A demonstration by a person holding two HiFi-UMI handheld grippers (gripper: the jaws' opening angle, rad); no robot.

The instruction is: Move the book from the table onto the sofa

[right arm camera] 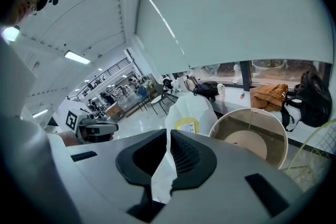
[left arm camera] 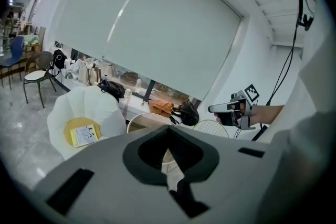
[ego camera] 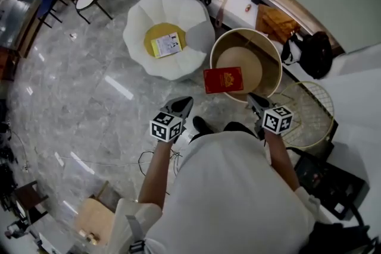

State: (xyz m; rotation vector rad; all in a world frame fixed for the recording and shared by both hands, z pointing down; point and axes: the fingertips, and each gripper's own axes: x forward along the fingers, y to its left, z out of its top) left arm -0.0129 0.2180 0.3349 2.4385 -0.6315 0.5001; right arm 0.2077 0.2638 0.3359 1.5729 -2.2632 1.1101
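One red book (ego camera: 223,80) lay on the near edge of the single round table (ego camera: 272,77), its gold cover print too small to read; one white sofa (ego camera: 149,15) stood just beside, bearing one yellow cushion (ego camera: 156,31) and one booklet (ego camera: 167,44) with illegible print. Two grippers, left gripper (ego camera: 183,103) and right gripper (ego camera: 253,98), hung short of the book, each with jaws together on nothing

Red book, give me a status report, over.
Left tongs and right tongs both shut, empty. Red book flat on the round table, untouched. Yellow booklet lies on the white sofa.
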